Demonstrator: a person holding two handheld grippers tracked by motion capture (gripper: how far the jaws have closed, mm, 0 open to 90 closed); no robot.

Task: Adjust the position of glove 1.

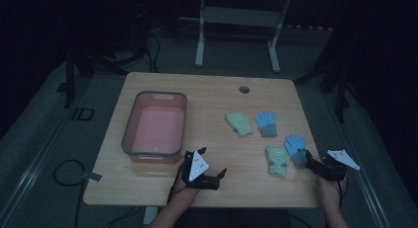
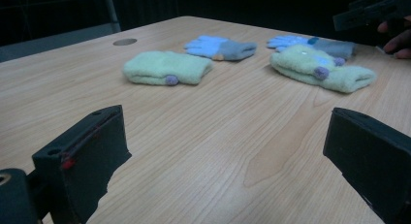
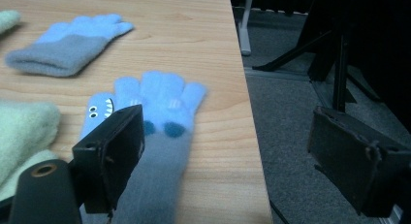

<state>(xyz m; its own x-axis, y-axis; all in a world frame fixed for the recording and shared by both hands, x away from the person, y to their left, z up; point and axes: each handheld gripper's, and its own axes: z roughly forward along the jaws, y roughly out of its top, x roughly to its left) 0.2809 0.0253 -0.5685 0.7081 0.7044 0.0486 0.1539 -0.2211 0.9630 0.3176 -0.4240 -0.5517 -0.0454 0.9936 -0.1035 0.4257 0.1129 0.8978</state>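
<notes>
High view: four small knitted gloves lie on the light wooden table, two pale green and two blue with grey cuffs, right of one pink grey-rimmed plastic tub. Left gripper and right gripper both gape wide, empty; the right straddles the nearer blue glove's cuff.

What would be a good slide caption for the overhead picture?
Two hand-held tongs, left and right, open beside four small gloves and a pink tub on a wooden table.
</notes>
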